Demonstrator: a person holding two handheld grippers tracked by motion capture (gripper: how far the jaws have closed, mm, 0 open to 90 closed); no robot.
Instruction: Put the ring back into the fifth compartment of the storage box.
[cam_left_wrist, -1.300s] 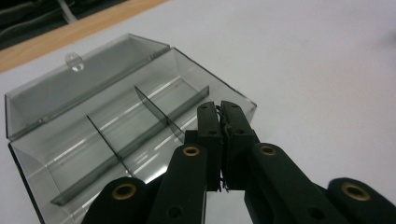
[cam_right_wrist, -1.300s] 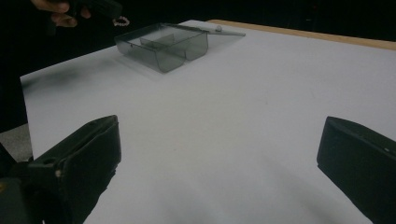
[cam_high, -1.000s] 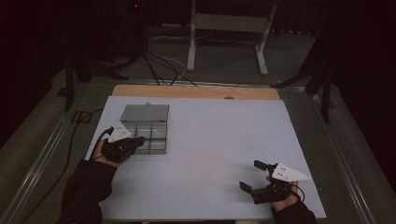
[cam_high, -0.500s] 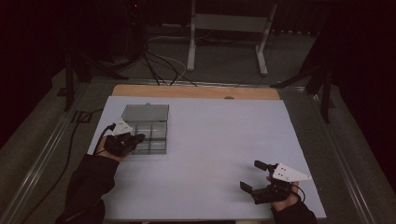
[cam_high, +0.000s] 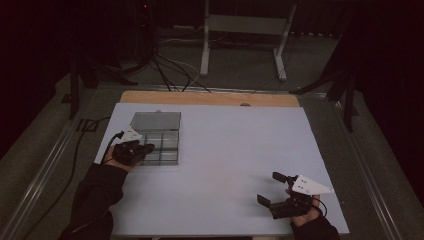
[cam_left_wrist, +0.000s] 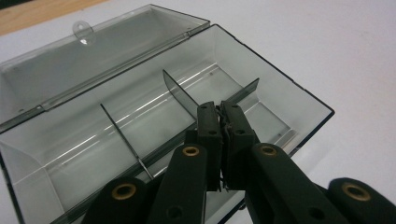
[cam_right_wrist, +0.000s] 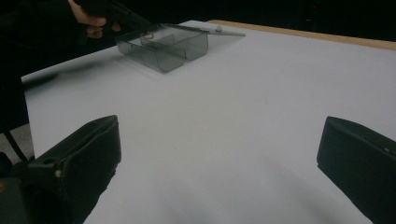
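A clear smoky plastic compartment box (cam_high: 159, 145) lies open at the table's left, its lid (cam_high: 156, 121) folded flat behind it. In the left gripper view thin dividers (cam_left_wrist: 180, 91) split the box (cam_left_wrist: 116, 121) into empty compartments. My left gripper (cam_high: 146, 148) reaches over the box's near left side. Its jaws (cam_left_wrist: 220, 116) are shut, tips over the long middle divider; whether anything thin is pinched I cannot tell. My right gripper (cam_high: 268, 187) rests near the table's front right, open and holding nothing (cam_right_wrist: 219, 154). The box (cam_right_wrist: 161, 46) is far off in its view.
The white table top (cam_high: 235, 145) has a wooden strip (cam_high: 210, 98) along its far edge. Beyond it on the dark floor stand a metal frame (cam_high: 245, 40) and loose cables (cam_high: 170, 70). A cable (cam_high: 80, 145) trails off the table's left side.
My left gripper has crept slightly forward over the box. The right gripper has stayed where it was, still open.
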